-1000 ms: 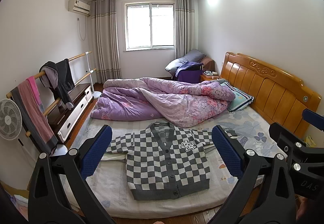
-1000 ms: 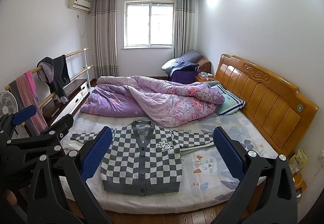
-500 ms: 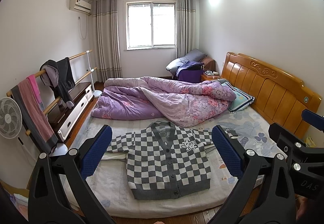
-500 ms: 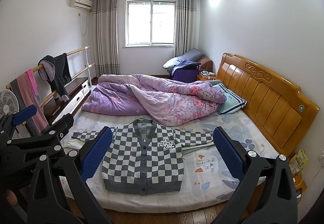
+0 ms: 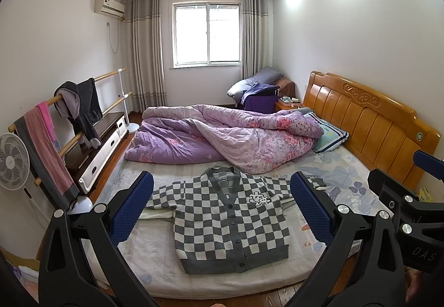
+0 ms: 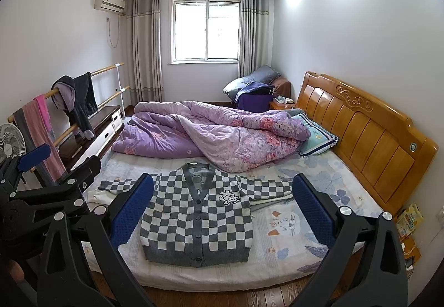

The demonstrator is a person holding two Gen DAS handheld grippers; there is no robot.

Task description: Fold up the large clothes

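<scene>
The left gripper (image 5: 222,210) was held above the near edge of the bed, its blue-padded fingers (image 5: 131,208) spread wide with nothing between them. The right gripper (image 6: 222,210) hung beside it in the same way, jaws parted and empty; each tool's black frame showed at the edge of the other's view.

Framed between the fingers in both views, the checked cardigan (image 5: 230,226) lay flat and face up on the bed (image 5: 155,265), buttoned down the front, its hem toward the near edge and its collar toward the far side. Both sleeves were stretched out sideways. A small white emblem (image 5: 259,198) sat on the chest. Neither gripper touched the garment.

Just beyond the collar, a crumpled purple floral quilt (image 5: 222,137) filled the far half of the mattress, its edge lying close to the cardigan's neckline, possibly brushing it, though the angle made that hard to judge. A striped pillow (image 5: 330,136) rested against the wooden headboard (image 5: 366,124) on the right. On the left stood a wooden rail (image 5: 108,75) hung with dark and pink clothes, and a white fan (image 5: 12,161). A curtained window (image 5: 206,32) lit the far wall.
</scene>
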